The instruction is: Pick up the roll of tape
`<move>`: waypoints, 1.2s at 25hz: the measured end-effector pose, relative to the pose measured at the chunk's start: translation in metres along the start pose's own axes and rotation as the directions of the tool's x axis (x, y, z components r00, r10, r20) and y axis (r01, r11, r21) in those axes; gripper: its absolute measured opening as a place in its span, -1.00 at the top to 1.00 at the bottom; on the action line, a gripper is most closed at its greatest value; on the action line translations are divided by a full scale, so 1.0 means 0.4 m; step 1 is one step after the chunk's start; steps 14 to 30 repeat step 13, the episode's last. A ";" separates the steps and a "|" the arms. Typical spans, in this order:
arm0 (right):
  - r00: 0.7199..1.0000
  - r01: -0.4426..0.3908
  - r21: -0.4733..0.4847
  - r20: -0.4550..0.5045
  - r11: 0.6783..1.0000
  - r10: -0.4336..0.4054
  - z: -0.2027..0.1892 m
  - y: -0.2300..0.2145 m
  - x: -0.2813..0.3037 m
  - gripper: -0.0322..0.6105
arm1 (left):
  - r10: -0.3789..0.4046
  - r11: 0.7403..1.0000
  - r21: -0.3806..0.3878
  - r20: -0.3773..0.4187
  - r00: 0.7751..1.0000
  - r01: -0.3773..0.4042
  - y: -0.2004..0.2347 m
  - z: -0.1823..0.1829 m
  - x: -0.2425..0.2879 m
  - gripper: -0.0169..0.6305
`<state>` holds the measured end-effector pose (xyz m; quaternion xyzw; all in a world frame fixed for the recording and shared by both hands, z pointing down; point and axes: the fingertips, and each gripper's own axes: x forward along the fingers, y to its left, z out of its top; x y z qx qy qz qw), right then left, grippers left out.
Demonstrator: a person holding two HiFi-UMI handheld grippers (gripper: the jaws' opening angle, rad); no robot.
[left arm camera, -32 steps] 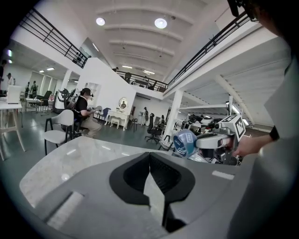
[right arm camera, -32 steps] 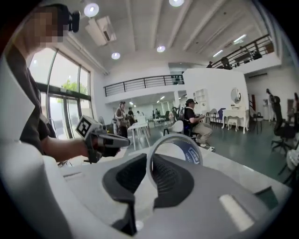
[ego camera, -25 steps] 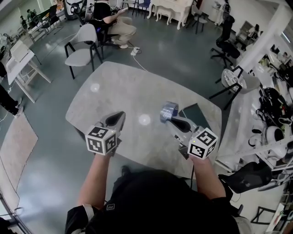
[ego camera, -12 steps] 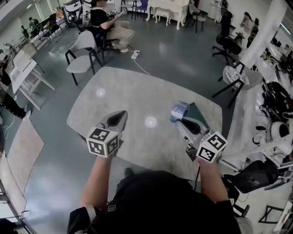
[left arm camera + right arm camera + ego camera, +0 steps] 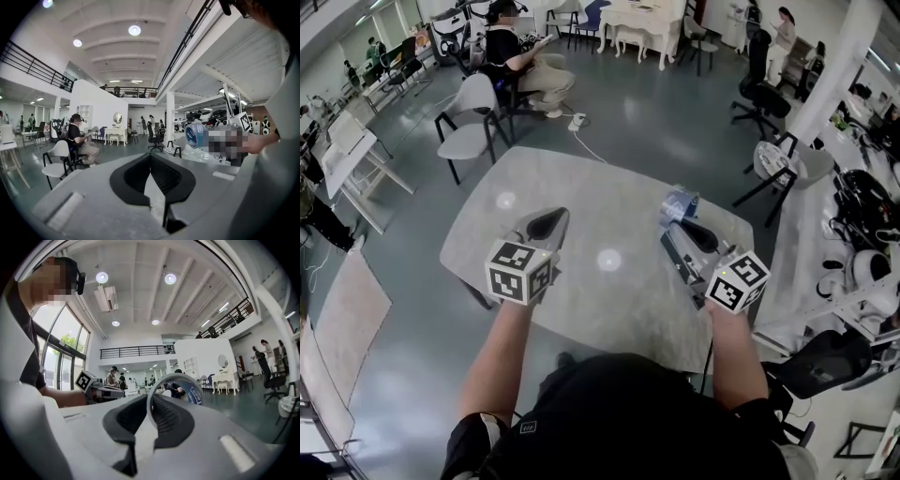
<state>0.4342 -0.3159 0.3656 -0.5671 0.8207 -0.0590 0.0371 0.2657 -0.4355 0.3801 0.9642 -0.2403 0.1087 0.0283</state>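
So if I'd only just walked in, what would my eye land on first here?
Probably the roll of tape, pinched by its wall in the right gripper above the right side of the pale table. The left gripper, shut on nothing, is held beside it, with a black-and-white marker cube at its back. Beyond the table, a seated person is in the big open hall.

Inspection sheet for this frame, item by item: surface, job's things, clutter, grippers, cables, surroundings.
Surface: pale marbled rounded table, glossy, with ceiling-light reflections.
Job's things: silvery roll of tape with a blue-printed core, held between the right gripper's pads.
Clutter: nothing seen.
Grippers: right gripper shut on the roll; left gripper shut, empty.
Cables: white cable across the floor to a power strip.
Surroundings: grey chair, seated person, black office chair.
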 end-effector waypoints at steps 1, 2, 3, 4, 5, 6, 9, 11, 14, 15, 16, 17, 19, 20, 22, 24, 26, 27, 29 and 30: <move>1.000 -0.004 -0.007 0.001 1.000 0.004 0.003 0.014 0.009 0.77 | 0.001 1.000 -0.005 0.005 1.000 -0.001 0.007 0.000 -0.007 0.91; 1.000 -0.010 -0.013 -0.002 1.000 0.010 0.001 0.028 0.016 0.77 | 0.001 1.000 -0.009 0.007 1.000 -0.001 0.012 -0.002 -0.014 0.91; 1.000 -0.019 -0.016 -0.008 1.000 0.019 -0.007 0.040 0.019 0.76 | 0.003 1.000 -0.012 0.008 1.000 -0.003 0.013 -0.006 -0.019 0.91; 0.999 -0.030 -0.015 -0.017 0.999 0.030 -0.019 0.052 0.019 0.77 | 0.006 1.000 -0.016 0.008 1.000 -0.006 0.011 -0.011 -0.022 0.91; 0.999 -0.041 -0.009 -0.029 0.999 0.041 -0.036 0.062 0.018 0.76 | 0.011 1.000 -0.022 0.008 1.000 -0.011 0.009 -0.019 -0.025 0.91; 0.998 -0.049 0.002 -0.042 0.999 0.049 -0.056 0.070 0.015 0.76 | 0.019 0.999 -0.029 0.006 1.000 -0.019 0.008 -0.029 -0.028 0.91; 0.998 -0.040 0.085 -0.043 0.996 0.044 -0.096 0.069 0.004 0.76 | 0.044 0.999 -0.028 -0.019 0.999 -0.045 0.015 -0.074 -0.041 0.91; 0.999 -0.031 0.142 -0.027 0.989 0.035 -0.102 0.059 0.008 0.77 | 0.056 0.998 -0.001 -0.042 0.998 -0.056 0.028 -0.097 -0.051 0.91; 0.999 -0.026 0.182 -0.018 0.983 0.030 -0.103 0.056 0.019 0.77 | 0.071 0.997 0.025 -0.050 0.996 -0.069 0.048 -0.109 -0.061 0.91; 0.999 -0.026 0.182 -0.018 0.983 0.030 -0.103 0.056 0.019 0.77 | 0.071 0.997 0.025 -0.050 0.996 -0.069 0.048 -0.109 -0.061 0.91; 0.999 -0.026 0.182 -0.018 0.983 0.030 -0.103 0.056 0.019 0.77 | 0.071 0.997 0.025 -0.050 0.996 -0.069 0.048 -0.109 -0.061 0.91; 0.999 -0.026 0.182 -0.018 0.983 0.030 -0.103 0.056 0.019 0.77 | 0.071 0.997 0.025 -0.050 0.996 -0.069 0.048 -0.109 -0.061 0.91; 0.999 -0.026 0.182 -0.018 0.983 0.030 -0.103 0.056 0.019 0.77 | 0.071 0.997 0.025 -0.050 0.996 -0.069 0.048 -0.109 -0.061 0.91; 0.999 -0.026 0.182 -0.018 0.983 0.030 -0.103 0.056 0.019 0.77 | 0.071 0.997 0.025 -0.050 0.996 -0.069 0.048 -0.109 -0.061 0.91; 0.999 -0.026 0.182 -0.018 0.983 0.030 -0.103 0.056 0.019 0.77 | 0.071 0.997 0.025 -0.050 0.996 -0.069 0.048 -0.109 -0.061 0.91; 0.999 -0.026 0.182 -0.018 0.983 0.030 -0.103 0.056 0.019 0.77 | 0.071 0.997 0.025 -0.050 0.996 -0.069 0.048 -0.109 -0.061 0.91; 0.999 -0.026 0.182 -0.018 0.983 0.030 -0.103 0.056 0.019 0.77 | 0.071 0.997 0.025 -0.050 0.996 -0.069 0.048 -0.109 -0.061 0.91; 0.999 -0.026 0.182 -0.018 0.983 0.030 -0.103 0.056 0.019 0.77 | 0.071 0.997 0.025 -0.050 0.996 -0.069 0.048 -0.109 -0.061 0.91; 0.999 -0.026 0.182 -0.018 0.983 0.030 -0.103 0.056 0.019 0.77 | 0.071 0.997 0.025 -0.050 0.996 -0.069 0.048 -0.109 -0.061 0.91; 0.999 -0.026 0.182 -0.018 0.983 0.030 -0.103 0.056 0.019 0.77 | 0.071 0.997 0.025 -0.050 0.996 -0.069 0.048 -0.109 -0.061 0.91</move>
